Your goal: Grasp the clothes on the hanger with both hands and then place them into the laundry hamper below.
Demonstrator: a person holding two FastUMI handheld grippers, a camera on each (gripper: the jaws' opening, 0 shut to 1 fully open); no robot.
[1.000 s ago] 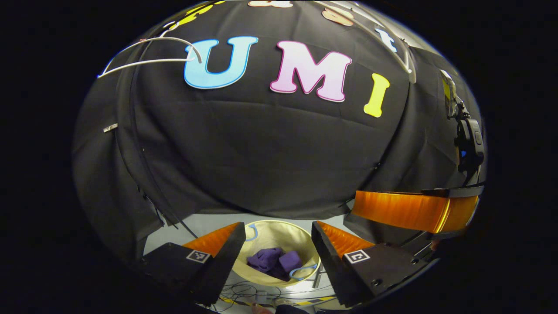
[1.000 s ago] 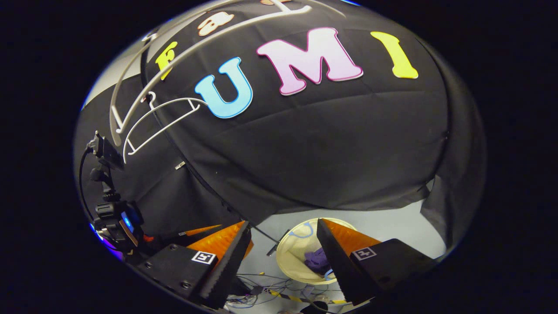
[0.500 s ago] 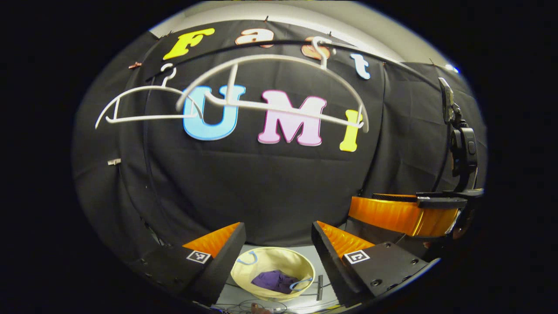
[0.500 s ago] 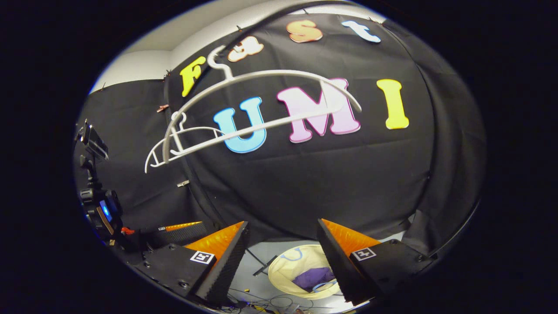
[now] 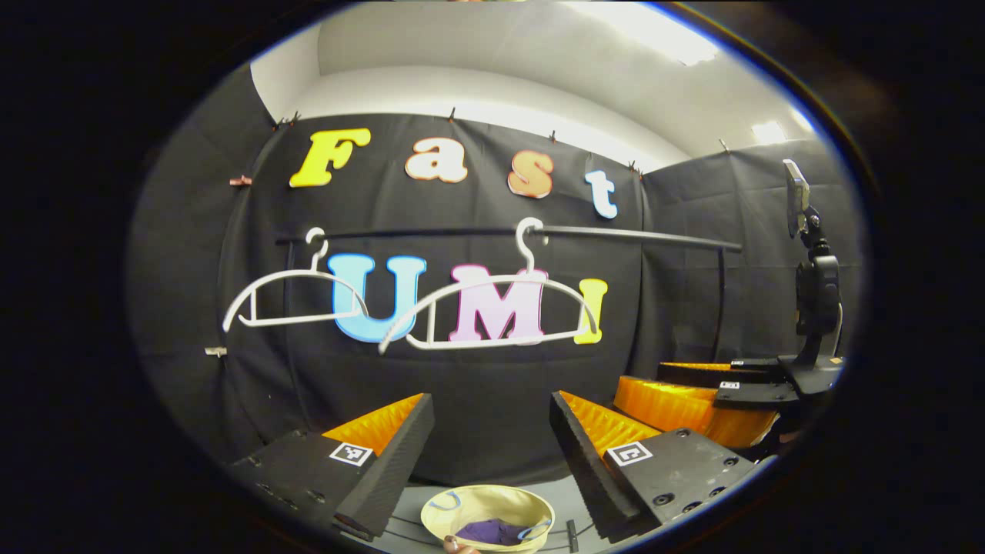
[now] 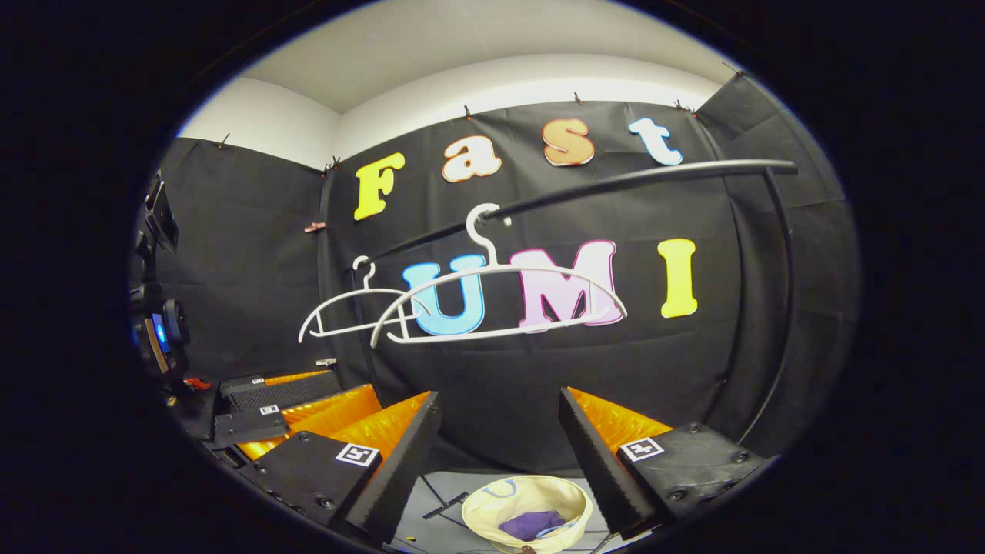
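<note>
Two bare white hangers hang from a black rail [image 5: 631,236]: the nearer hanger [image 5: 492,308] and a farther hanger [image 5: 292,296]. In the right gripper view the same nearer hanger [image 6: 500,296] and farther hanger [image 6: 346,312] hang side by side. A cream laundry hamper [image 5: 492,512] stands on the floor below with purple clothes [image 5: 492,531] inside; the hamper [image 6: 531,504] and clothes [image 6: 527,523] also show in the right gripper view. My left gripper [image 5: 492,454] is open and holds nothing. My right gripper [image 6: 500,454] is open and holds nothing. The right gripper [image 5: 716,392] shows at the left gripper view's right side.
The black cloth wall stands behind the rail. The left gripper's body [image 6: 262,400] with its camera mount [image 6: 158,331] is at the left of the right gripper view. Cables and a small dark bar [image 6: 446,504] lie on the grey floor by the hamper.
Both grippers have risen and pulled back from the hamper, tilting up. The hangers, rail and ceiling came into view, and the hamper shrank toward the bottom. Both stay open.
</note>
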